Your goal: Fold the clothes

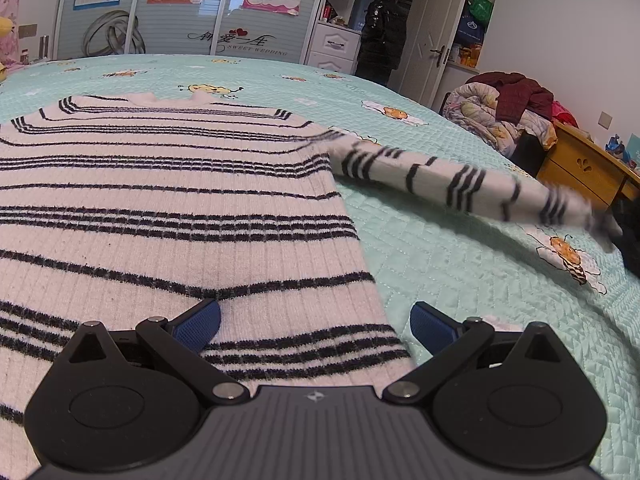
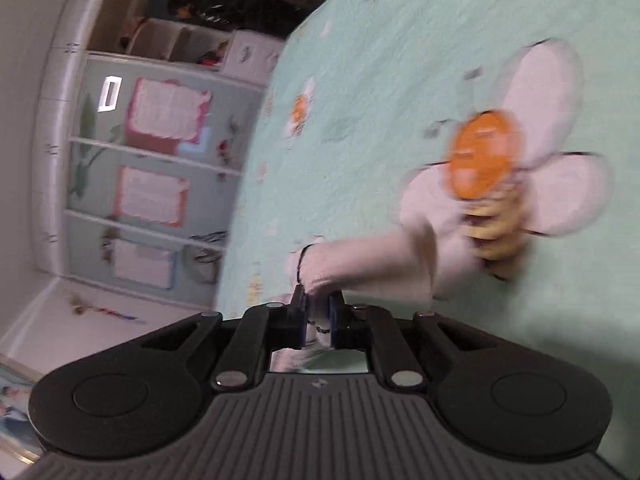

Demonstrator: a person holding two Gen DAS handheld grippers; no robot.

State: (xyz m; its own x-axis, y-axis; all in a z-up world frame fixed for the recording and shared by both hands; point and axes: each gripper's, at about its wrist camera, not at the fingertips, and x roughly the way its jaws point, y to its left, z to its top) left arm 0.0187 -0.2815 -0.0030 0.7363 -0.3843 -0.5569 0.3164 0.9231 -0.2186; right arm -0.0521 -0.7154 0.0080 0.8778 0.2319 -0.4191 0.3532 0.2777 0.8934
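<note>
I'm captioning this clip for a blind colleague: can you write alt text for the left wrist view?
A white sweater with black stripes lies flat on a mint quilted bedspread, one sleeve lifted and blurred toward the right edge. The left gripper hovers open over the sweater's hem. A person in a dark jacket stands at a far doorway.

Mint bee-print bedspread (image 1: 460, 248). Beyond it: wardrobe (image 1: 180, 8) with posters, person in dark jacket (image 1: 382, 32). Right of bedspread: wooden desk (image 1: 580, 168), heaped bedding (image 1: 492, 116).
</note>
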